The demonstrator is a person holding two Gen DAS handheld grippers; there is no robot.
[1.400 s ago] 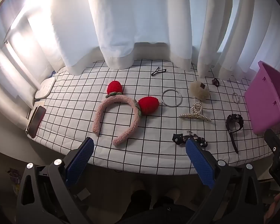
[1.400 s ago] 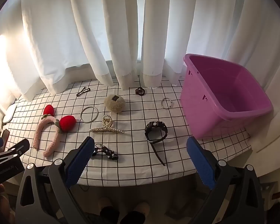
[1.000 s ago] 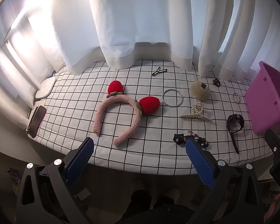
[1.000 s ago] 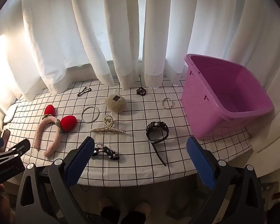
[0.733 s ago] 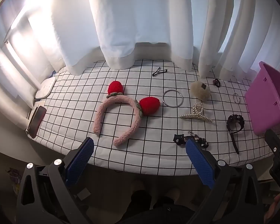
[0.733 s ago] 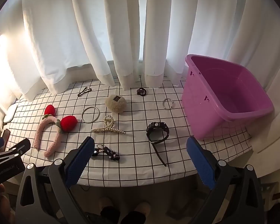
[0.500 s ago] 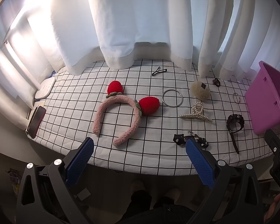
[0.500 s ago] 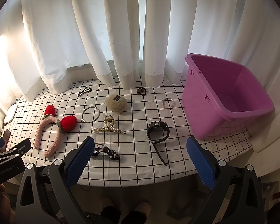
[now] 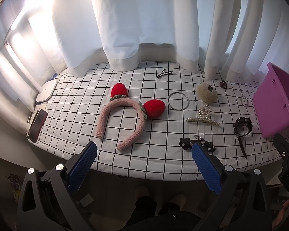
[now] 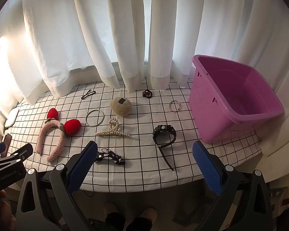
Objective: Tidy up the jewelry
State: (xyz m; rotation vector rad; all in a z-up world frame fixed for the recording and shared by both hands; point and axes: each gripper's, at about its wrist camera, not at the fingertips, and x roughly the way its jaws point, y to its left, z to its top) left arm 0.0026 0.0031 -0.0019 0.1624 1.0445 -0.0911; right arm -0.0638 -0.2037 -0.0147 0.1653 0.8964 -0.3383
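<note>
Several accessories lie on a checked tablecloth point(image 9: 82, 104): a pink headband with red strawberries point(image 9: 129, 115) point(image 10: 55, 132), a silver bangle point(image 9: 178, 101) point(image 10: 94, 117), a pearl hair claw point(image 9: 203, 116) point(image 10: 113, 130), a beige fluffy clip point(image 10: 121, 105), a black watch point(image 10: 164, 134) point(image 9: 242, 128), a black dotted tie point(image 10: 110, 156) point(image 9: 197, 144), a small ring point(image 10: 175, 105), a dark hair tie point(image 10: 147, 94) and a black clip point(image 9: 164, 73). An empty purple bin point(image 10: 233, 96) stands at the right. My left gripper point(image 9: 143, 165) and right gripper point(image 10: 143, 166) are open and empty, held before the table's front edge.
White curtains point(image 10: 125, 38) hang behind the table. A phone point(image 9: 37, 125) and a white device point(image 9: 47, 90) lie at the left edge. The other gripper shows at each view's side point(image 10: 7, 163).
Both views shift only slightly; nothing on the table has moved and both grippers stay open.
</note>
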